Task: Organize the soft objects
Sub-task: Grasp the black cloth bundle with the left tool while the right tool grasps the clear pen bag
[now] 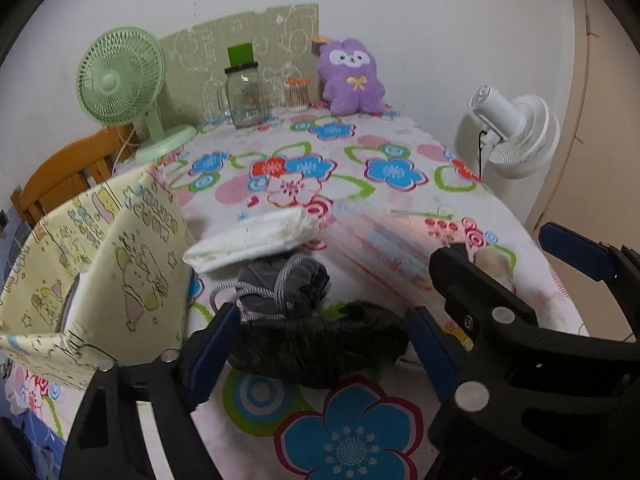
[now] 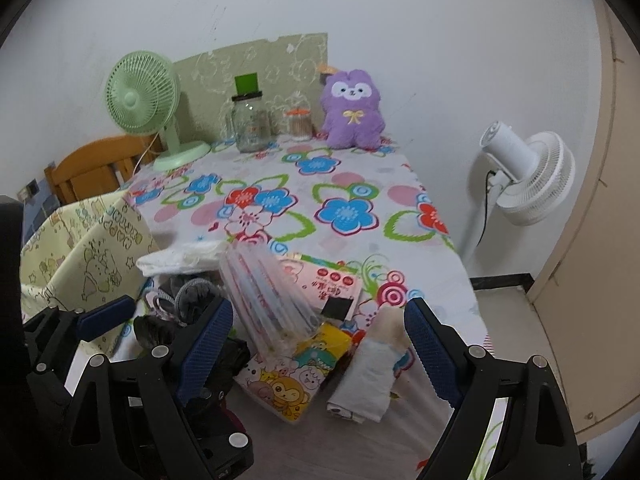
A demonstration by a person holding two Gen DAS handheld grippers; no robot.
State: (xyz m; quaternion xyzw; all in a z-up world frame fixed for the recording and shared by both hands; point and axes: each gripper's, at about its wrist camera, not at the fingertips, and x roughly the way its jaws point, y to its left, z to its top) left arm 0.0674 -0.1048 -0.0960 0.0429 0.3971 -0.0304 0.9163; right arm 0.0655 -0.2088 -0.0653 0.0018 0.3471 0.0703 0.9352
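Open yellow fabric bin point(image 1: 120, 248) at left, contents hidden; left gripper point(image 1: 320, 344) apart around black bundle point(image 1: 320, 352), right gripper point(image 2: 320, 344) apart above picture packets point(image 2: 288, 384).

Background clutter on your table
You have a green fan point(image 1: 120, 80), glass jar point(image 1: 246, 98) and purple plush point(image 1: 352, 76) by the wall; a white fan point(image 1: 516, 136) stands beside the table.
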